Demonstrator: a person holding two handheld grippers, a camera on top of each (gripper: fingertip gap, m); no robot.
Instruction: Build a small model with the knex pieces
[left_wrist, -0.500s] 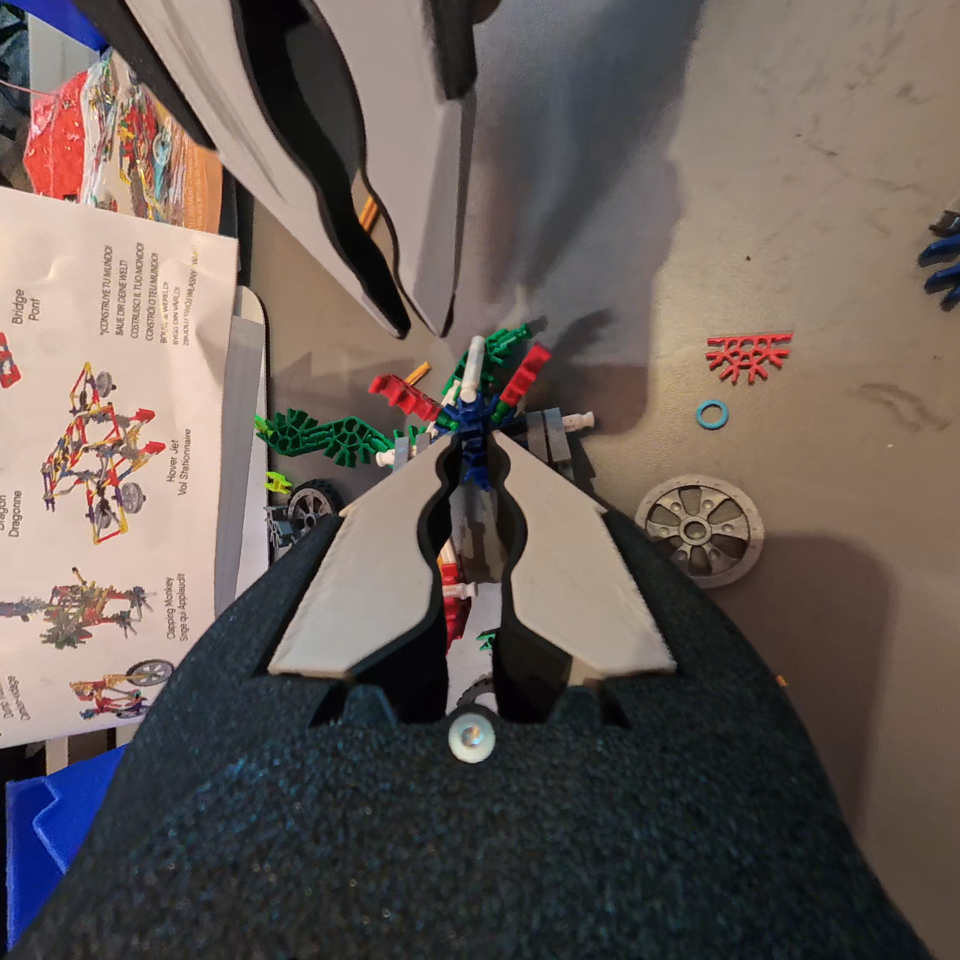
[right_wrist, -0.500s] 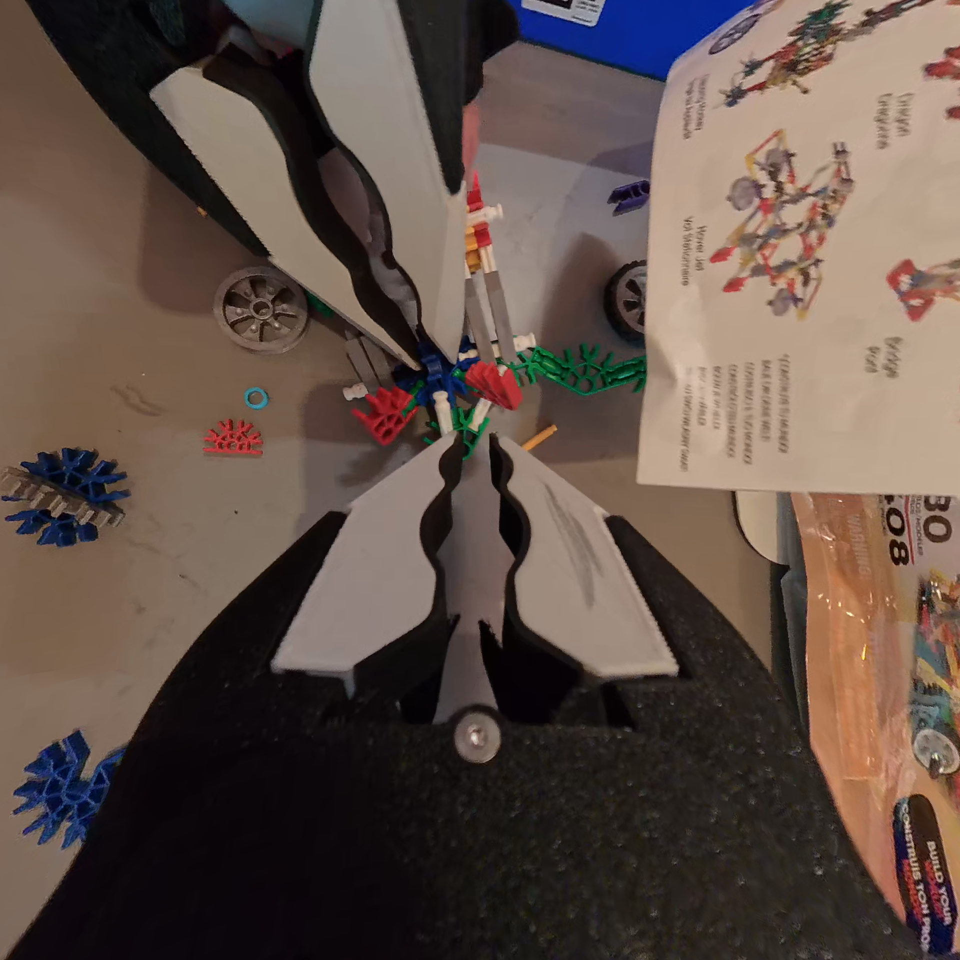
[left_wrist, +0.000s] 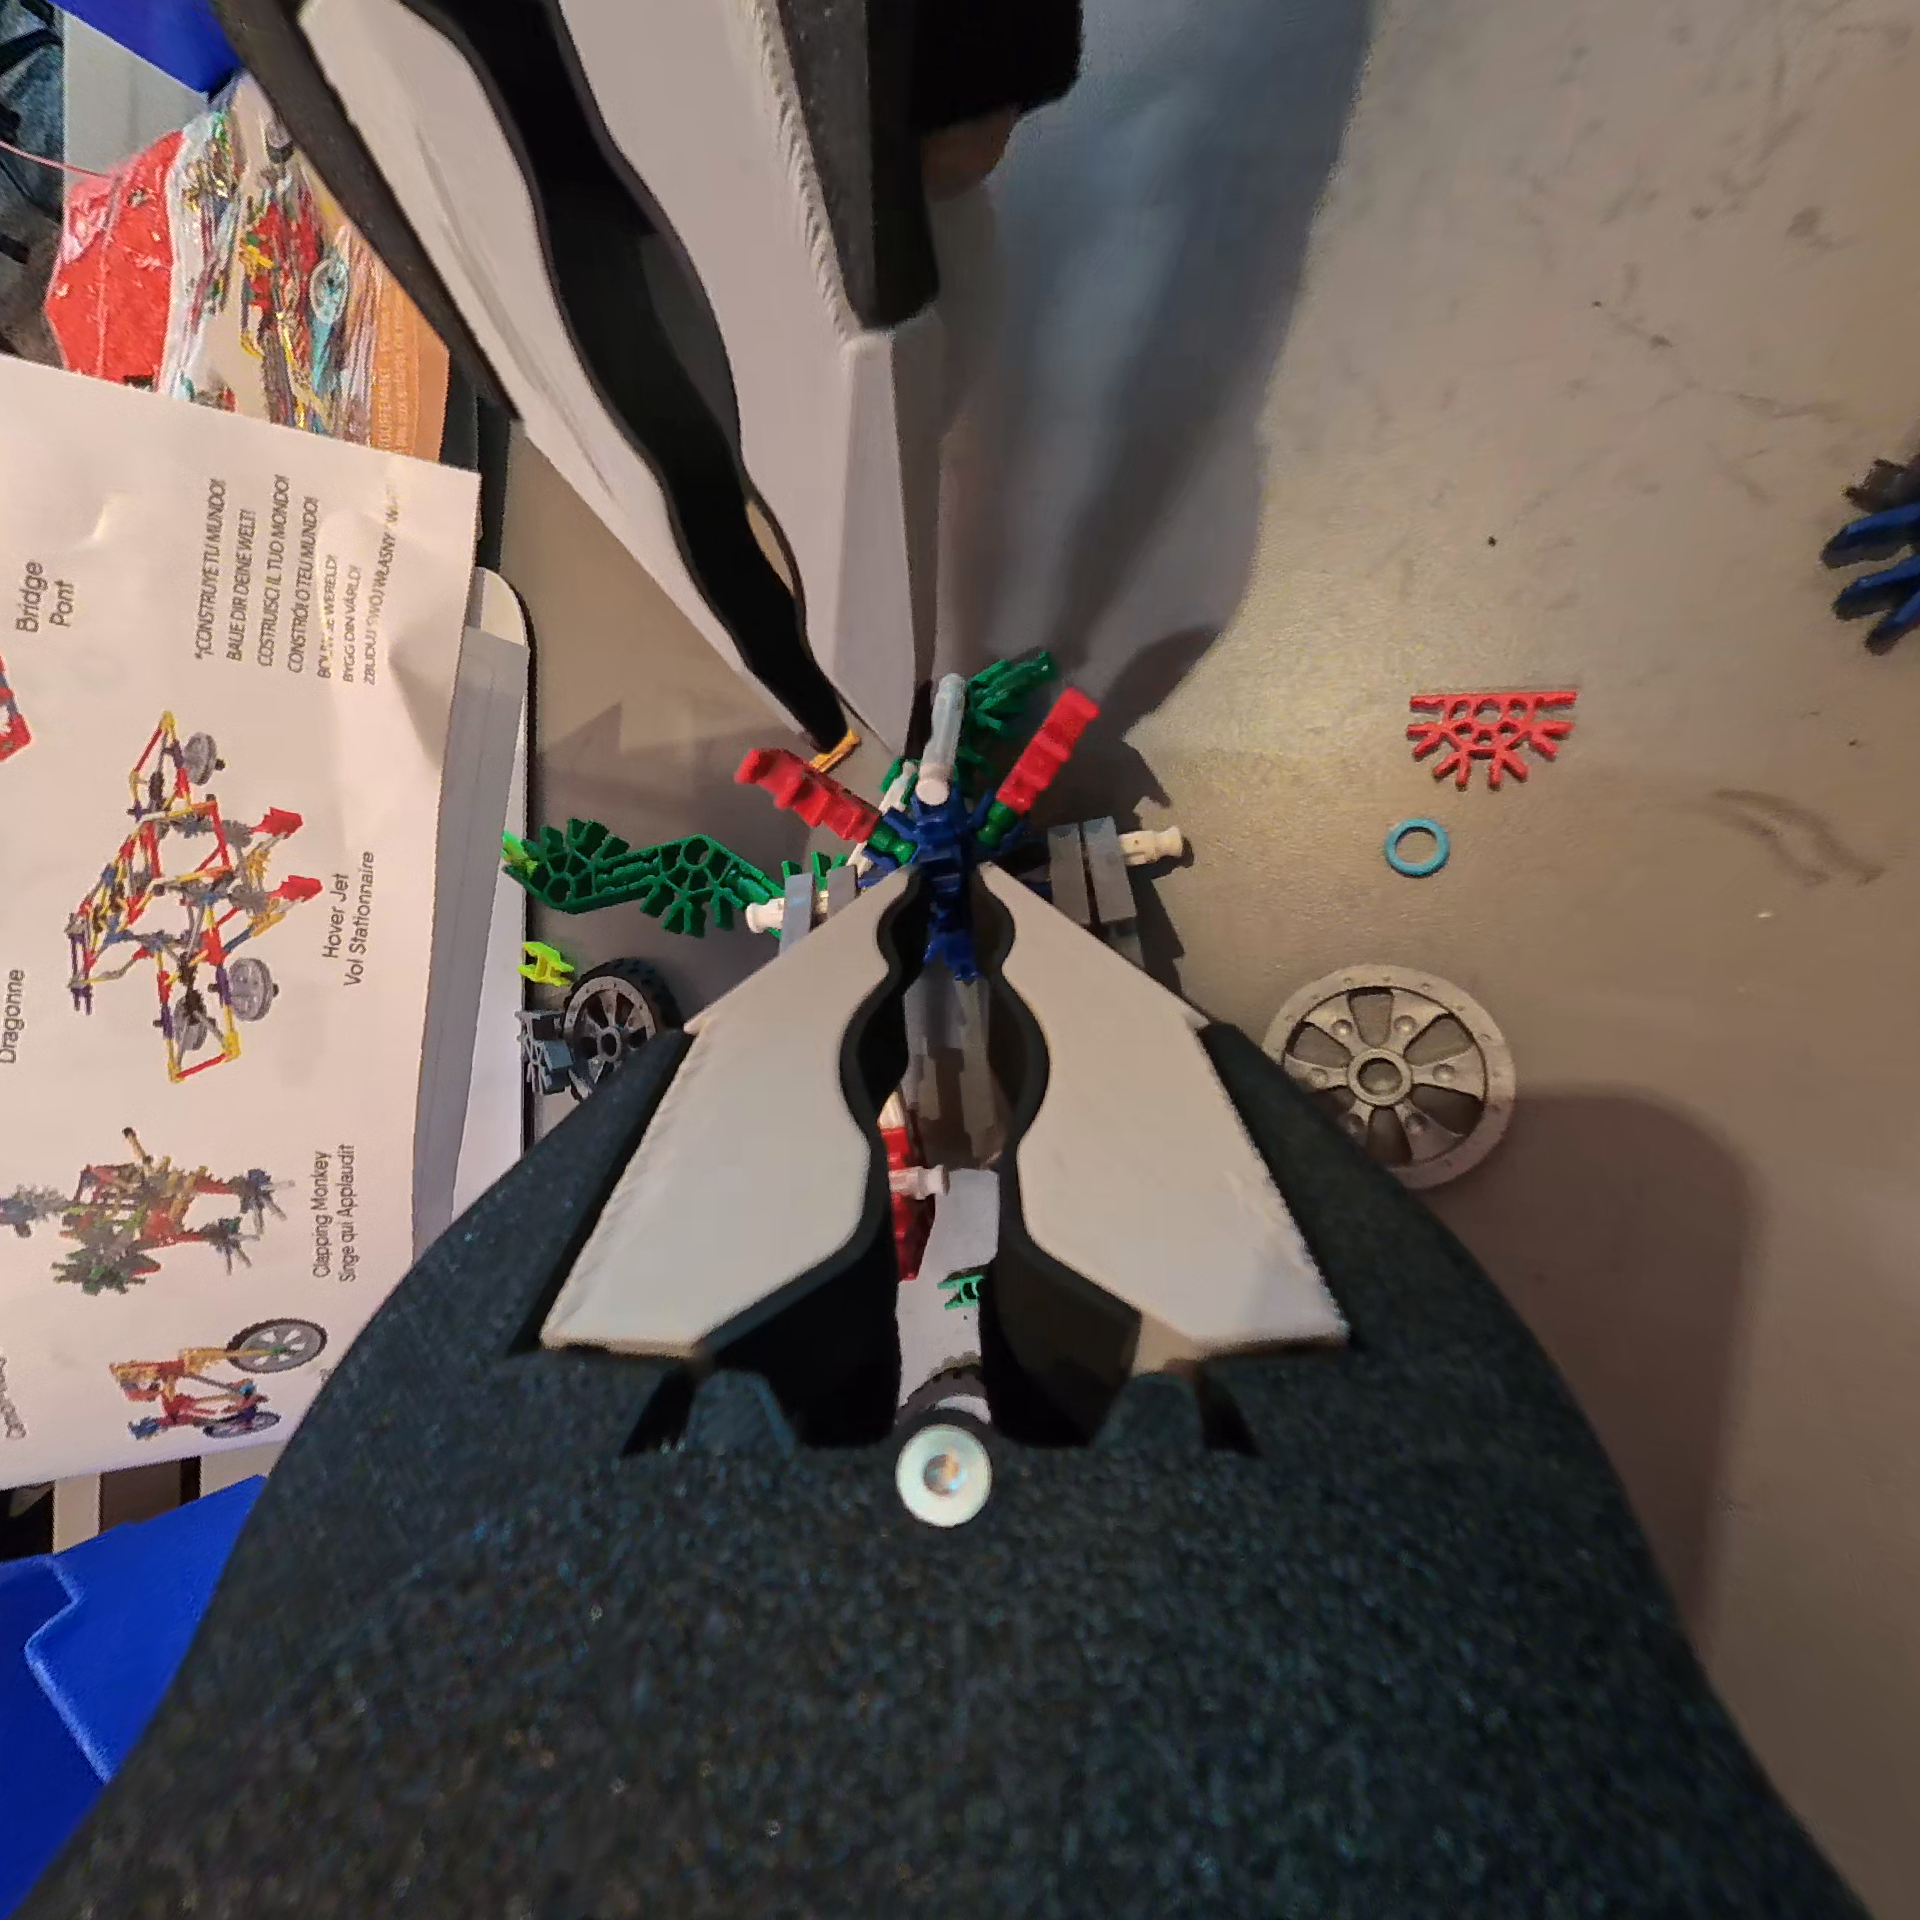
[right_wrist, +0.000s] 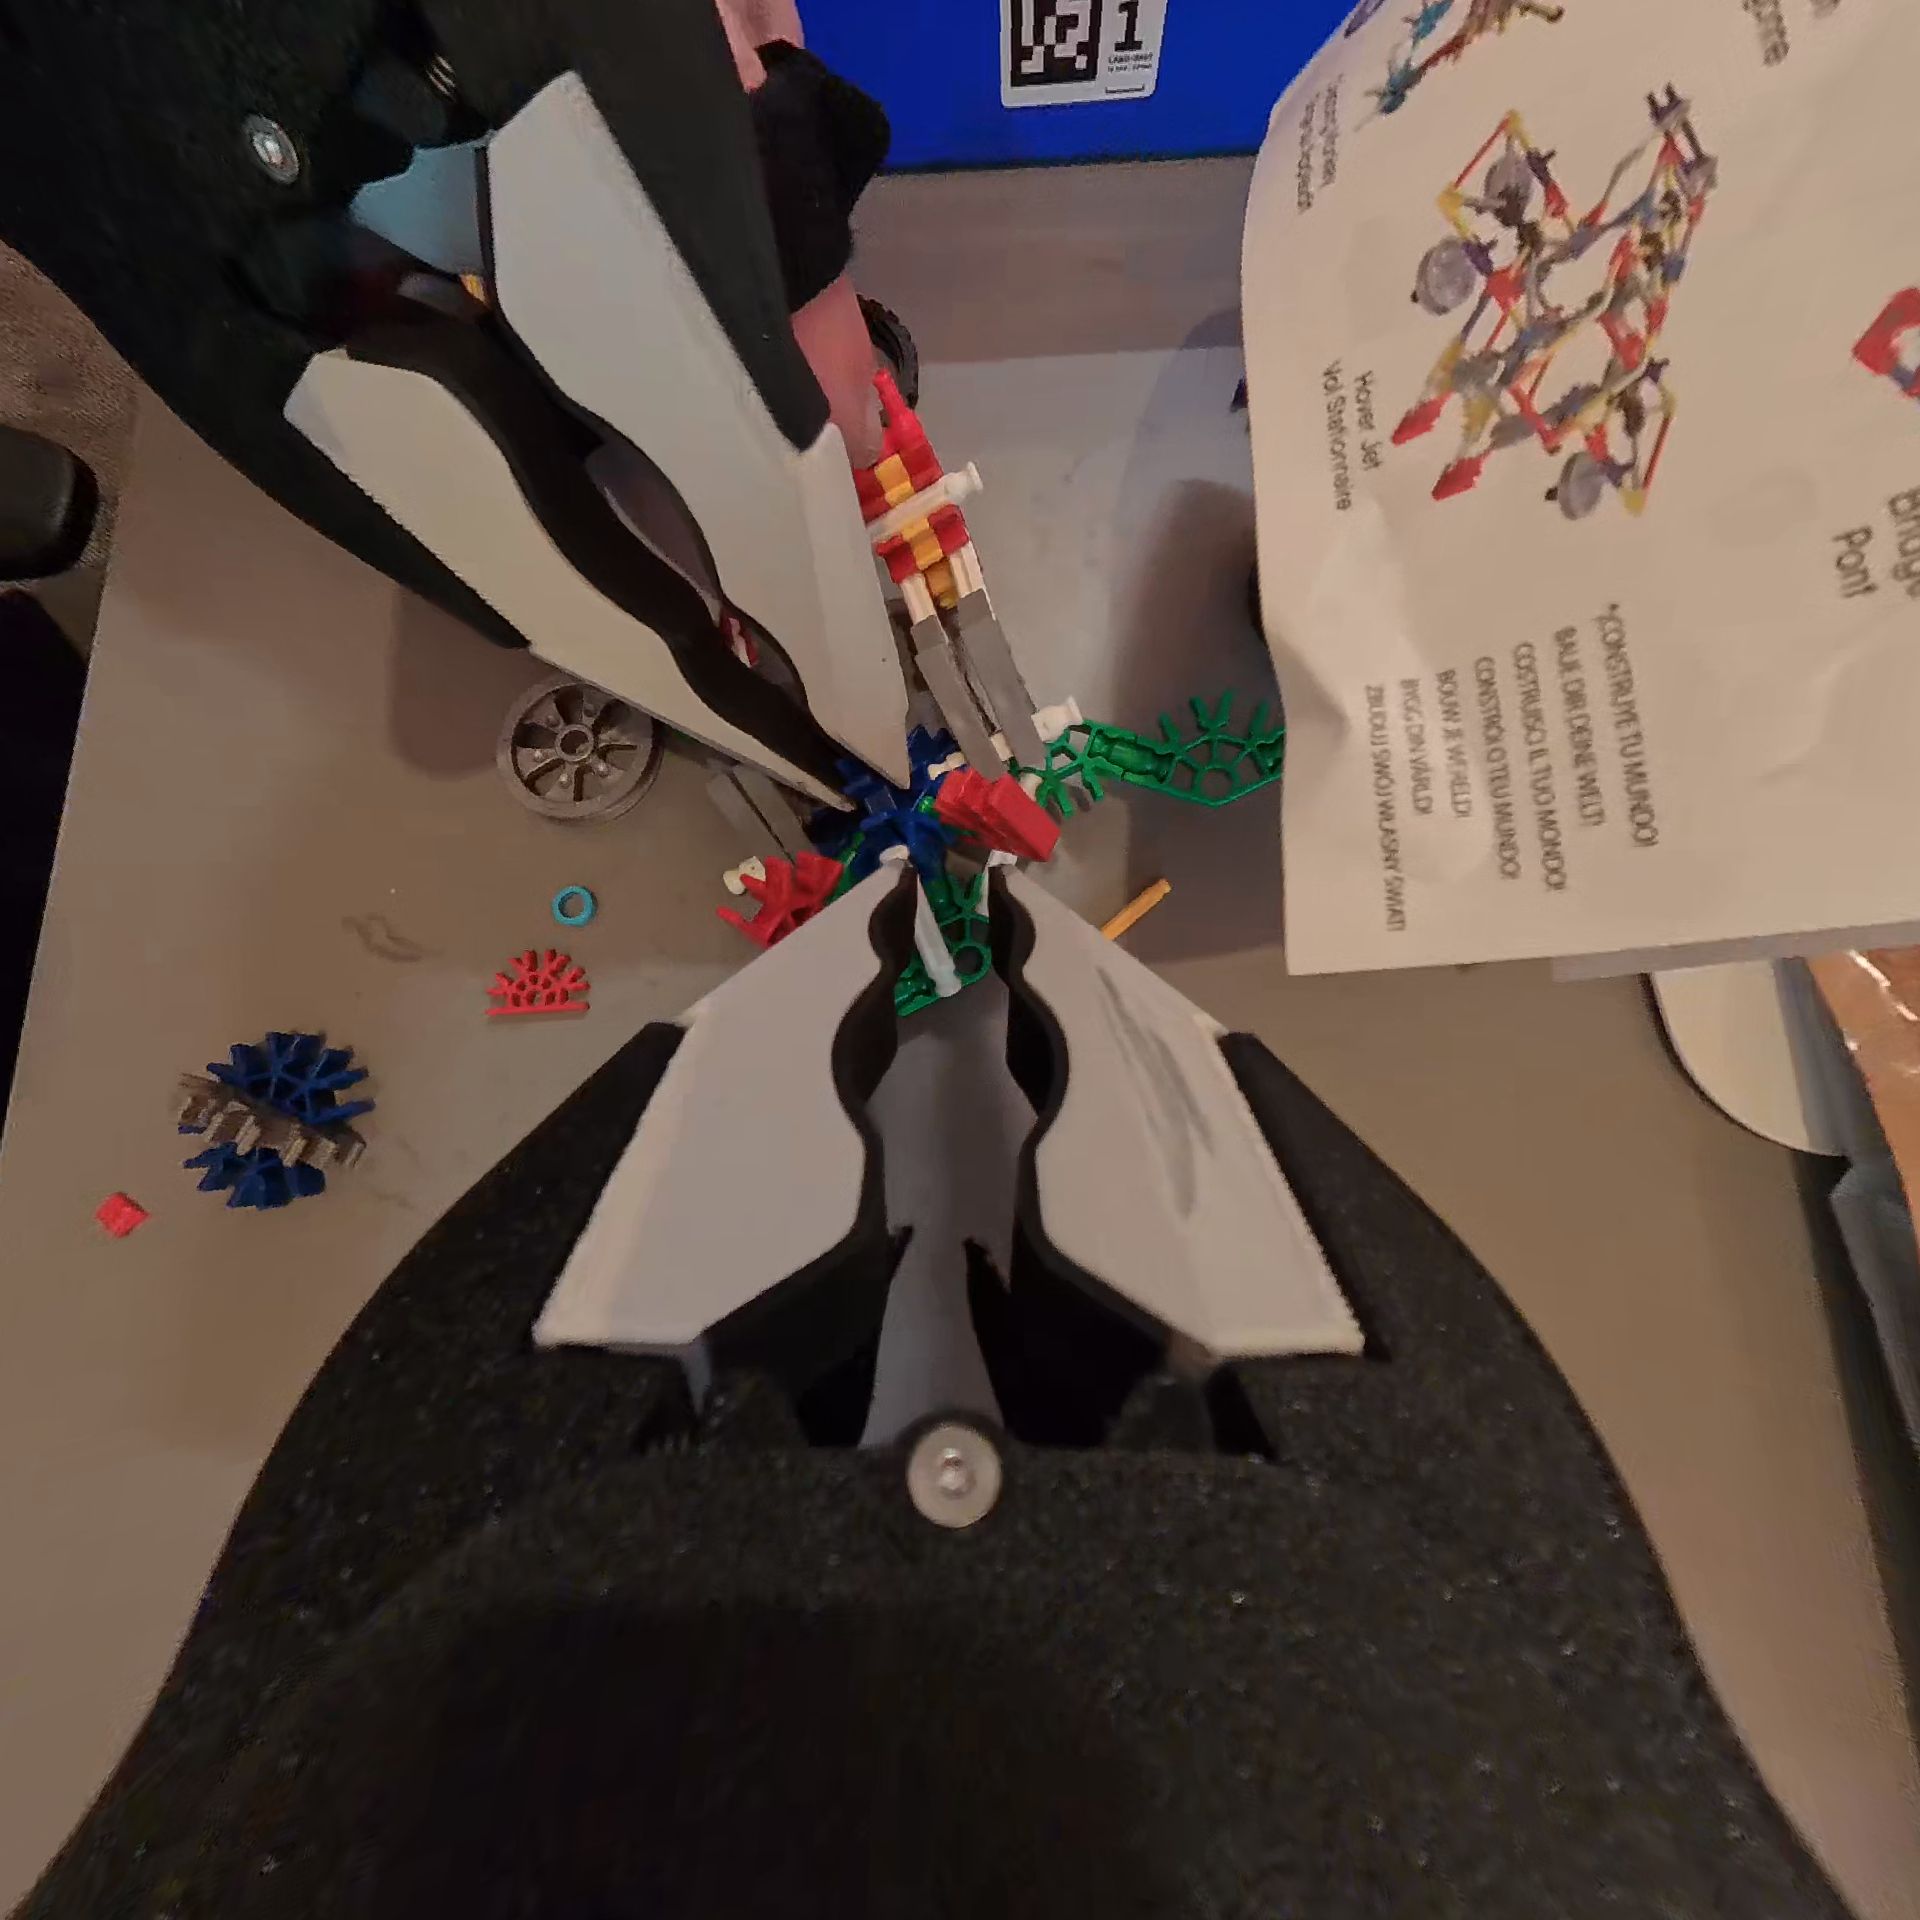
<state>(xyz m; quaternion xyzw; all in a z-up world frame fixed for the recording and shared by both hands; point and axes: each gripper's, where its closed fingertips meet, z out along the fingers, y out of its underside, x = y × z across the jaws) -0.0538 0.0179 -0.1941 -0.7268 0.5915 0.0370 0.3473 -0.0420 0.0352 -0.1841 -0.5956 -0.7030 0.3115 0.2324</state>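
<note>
Two grippers meet tip to tip: left gripper (left_wrist: 943, 883) clamps the toy model (left_wrist: 940, 831), right gripper (right_wrist: 948, 883) pinches its white rod (right_wrist: 932, 940).

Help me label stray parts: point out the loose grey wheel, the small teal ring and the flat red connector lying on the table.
Grey wheel (left_wrist: 1387, 1075), left wrist view, on its hub.
Teal ring (left_wrist: 1417, 847), left wrist view, on its band.
Red connector (left_wrist: 1488, 730), left wrist view, on its centre.
</note>
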